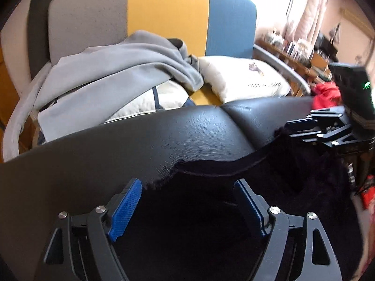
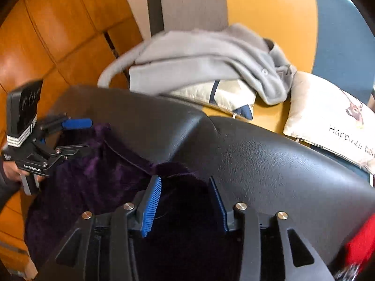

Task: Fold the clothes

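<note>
A dark purple fuzzy garment [image 1: 211, 210] lies spread on a black leather surface [image 1: 117, 145]. In the left wrist view my left gripper [image 1: 187, 185] stands open over the garment's ragged edge, its blue pads wide apart and touching no cloth. The right gripper [image 1: 293, 130] shows at the right edge, over the garment's far corner. In the right wrist view my right gripper [image 2: 185, 180] has its jaws apart, with the garment [image 2: 93, 168] lying between and below them and neither pad pressing on it. The left gripper [image 2: 82, 138] is at the left, open over the cloth.
A grey sweatshirt [image 2: 199, 53] is heaped on a chair with a grey, yellow and blue back [image 1: 164, 11], beside cream cushions [image 1: 243, 79]. Red cloth [image 1: 325, 96] lies at the far right. Orange panels [image 2: 46, 35] are to the left of the leather surface [image 2: 269, 159].
</note>
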